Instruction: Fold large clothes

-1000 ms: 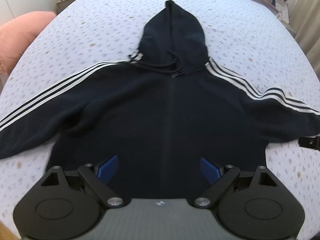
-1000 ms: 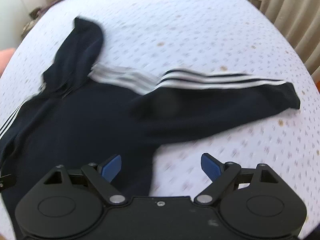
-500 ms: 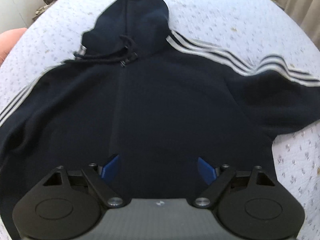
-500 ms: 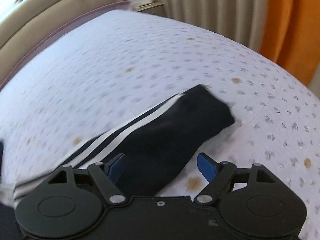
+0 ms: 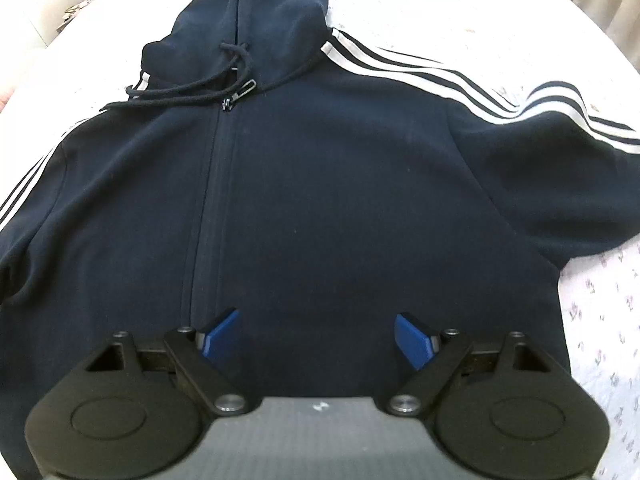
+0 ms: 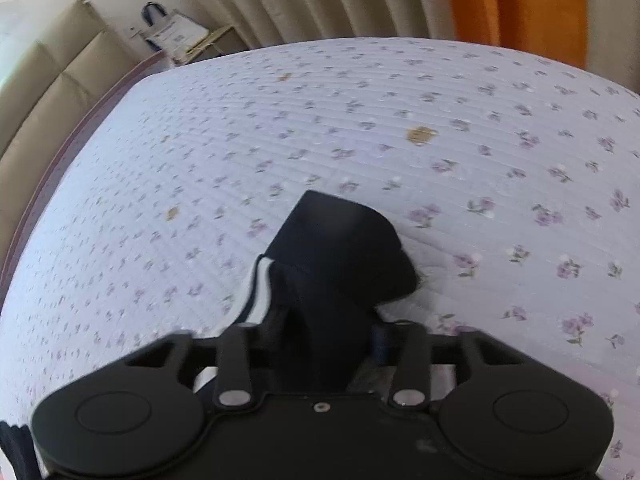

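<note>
Over on the left, the left gripper (image 5: 318, 338) hangs above the lower front of the navy hoodie (image 5: 340, 184), blue pads (image 5: 219, 336) spread wide, gripping nothing. The hoodie lies flat, front up, on the flowered bedspread (image 5: 592, 320), zip closed, hood (image 5: 264, 20) at the far end, white-striped sleeves out to both sides. Across to the right: the right gripper (image 6: 326, 344) has its jaws closing on the sleeve cuff (image 6: 344, 248), dark cloth bunched between them, cuff end jutting forward over the bedspread.

Navy striped hoodie (image 5: 340, 184) flat, face-up
</note>
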